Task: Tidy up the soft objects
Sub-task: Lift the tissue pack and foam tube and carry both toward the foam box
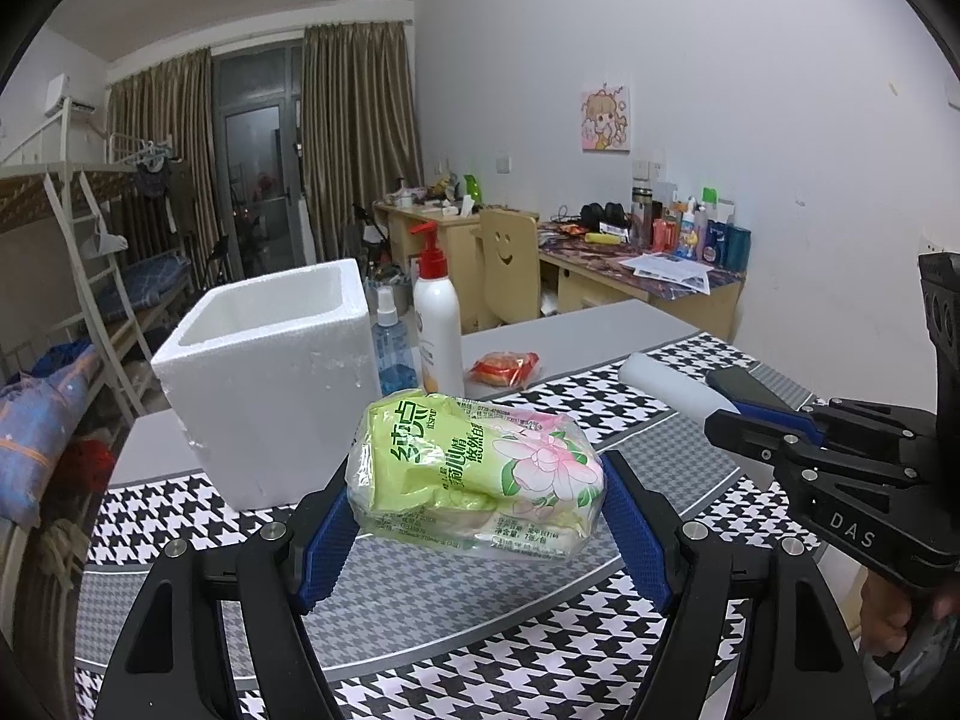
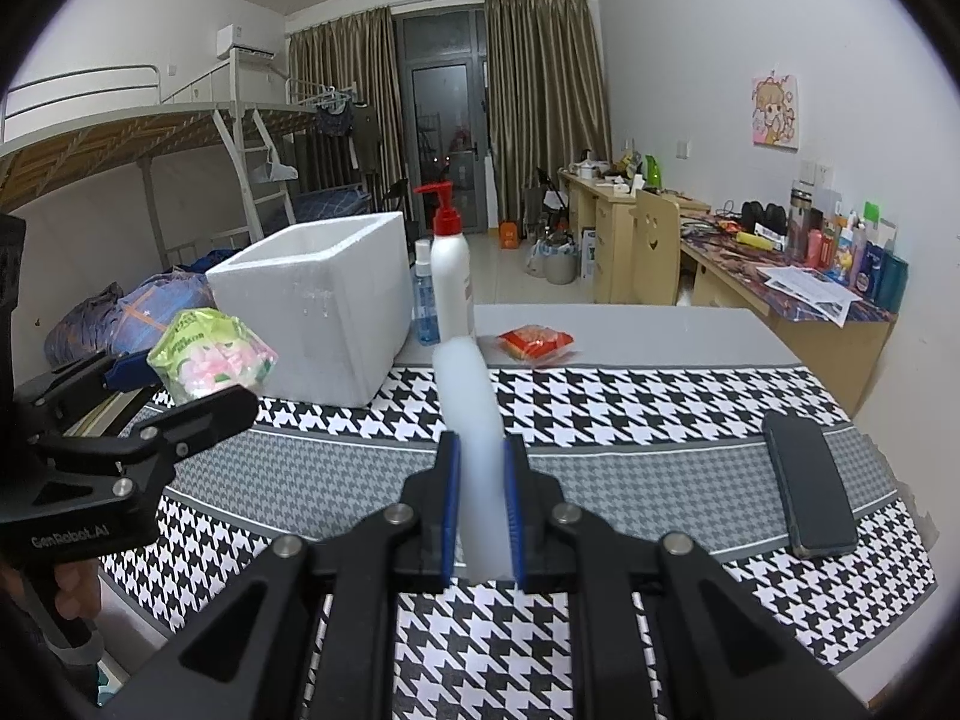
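Observation:
A green pack of tissues [image 1: 474,474] with pink flowers printed on it hangs just above the houndstooth cloth, with my left gripper [image 1: 480,510] shut on it between its blue pads. The right wrist view shows the same pack [image 2: 210,354] in the left gripper [image 2: 174,396] at the far left. My right gripper [image 2: 483,480] is shut on a white soft roll [image 2: 468,384] that sticks out forward past the fingers. In the left wrist view the right gripper [image 1: 750,432] and the roll [image 1: 660,384] are at the right. An open white foam box [image 1: 270,384] [image 2: 318,300] stands behind the tissue pack.
A white pump bottle [image 1: 441,324] [image 2: 451,282] and a blue spray bottle [image 1: 393,348] [image 2: 425,306] stand beside the box. A red packet [image 1: 504,369] [image 2: 536,343] lies on the grey tabletop beyond. A dark phone [image 2: 807,489] lies on the cloth at the right.

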`<action>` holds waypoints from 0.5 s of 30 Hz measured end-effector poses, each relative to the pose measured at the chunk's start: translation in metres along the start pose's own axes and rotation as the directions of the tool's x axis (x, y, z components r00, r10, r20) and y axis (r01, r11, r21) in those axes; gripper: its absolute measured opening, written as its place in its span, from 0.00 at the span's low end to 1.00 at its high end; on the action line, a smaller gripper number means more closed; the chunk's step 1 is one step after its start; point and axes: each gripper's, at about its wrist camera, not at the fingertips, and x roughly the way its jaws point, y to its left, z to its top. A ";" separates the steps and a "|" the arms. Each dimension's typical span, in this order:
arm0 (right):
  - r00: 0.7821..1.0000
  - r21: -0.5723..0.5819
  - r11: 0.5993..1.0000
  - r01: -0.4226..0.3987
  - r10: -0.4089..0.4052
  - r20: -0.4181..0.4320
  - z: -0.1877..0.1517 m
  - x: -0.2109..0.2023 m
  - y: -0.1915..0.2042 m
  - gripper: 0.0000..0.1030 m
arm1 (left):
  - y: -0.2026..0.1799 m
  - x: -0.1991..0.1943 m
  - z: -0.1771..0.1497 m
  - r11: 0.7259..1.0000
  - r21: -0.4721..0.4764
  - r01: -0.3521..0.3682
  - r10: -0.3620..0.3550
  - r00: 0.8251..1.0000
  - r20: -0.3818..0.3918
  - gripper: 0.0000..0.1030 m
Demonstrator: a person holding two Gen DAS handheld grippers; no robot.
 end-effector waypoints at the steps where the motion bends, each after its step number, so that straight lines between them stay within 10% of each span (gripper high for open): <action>1: 1.000 0.002 1.000 0.000 0.000 0.002 0.001 -0.001 0.001 0.17 | 0.001 -0.001 0.001 1.000 -0.001 0.000 0.000 1.000 0.001 0.75; 15: 1.000 -0.013 1.000 -0.009 0.009 0.020 0.010 0.000 0.011 0.17 | 0.010 -0.006 0.006 1.000 -0.001 -0.022 0.022 1.000 0.019 0.74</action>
